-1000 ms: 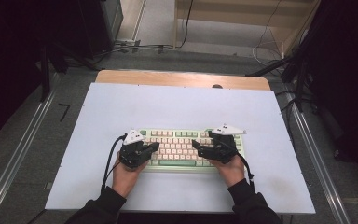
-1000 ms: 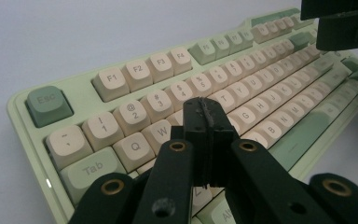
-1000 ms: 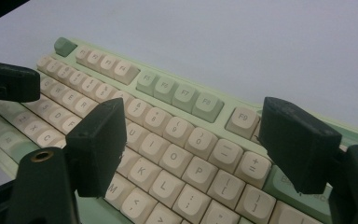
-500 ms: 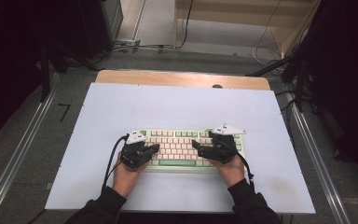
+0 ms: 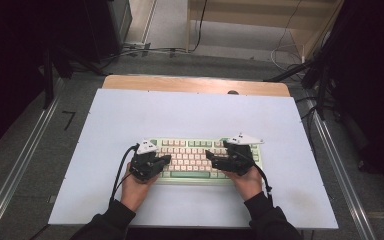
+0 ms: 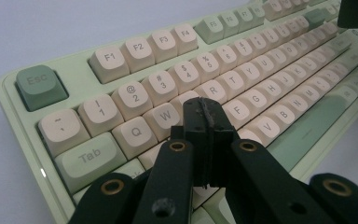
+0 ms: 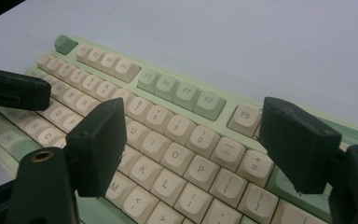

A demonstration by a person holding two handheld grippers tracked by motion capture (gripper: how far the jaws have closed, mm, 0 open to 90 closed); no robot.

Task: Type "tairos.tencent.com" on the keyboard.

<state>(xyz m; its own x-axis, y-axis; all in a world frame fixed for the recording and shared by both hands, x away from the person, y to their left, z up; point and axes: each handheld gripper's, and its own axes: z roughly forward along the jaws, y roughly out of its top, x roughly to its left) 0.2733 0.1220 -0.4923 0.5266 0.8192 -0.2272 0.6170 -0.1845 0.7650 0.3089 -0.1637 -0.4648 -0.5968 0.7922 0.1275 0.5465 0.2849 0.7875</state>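
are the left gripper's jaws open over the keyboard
No, the left gripper has its jaws pressed together above the keyboard.

White tabletop (image 5: 190,115) on grey floor (image 5: 30,150) (metal rails either side), wooden furniture (image 5: 260,15) behind

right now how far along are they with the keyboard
Done: both grippers have reached the keyboard. In hand: the left gripper, jaws shut, has its tip by the E key; whether it presses I cannot tell. The right gripper hangs open above the U to P keys. Left: any actual keystrokes; none is visibly pressed down.
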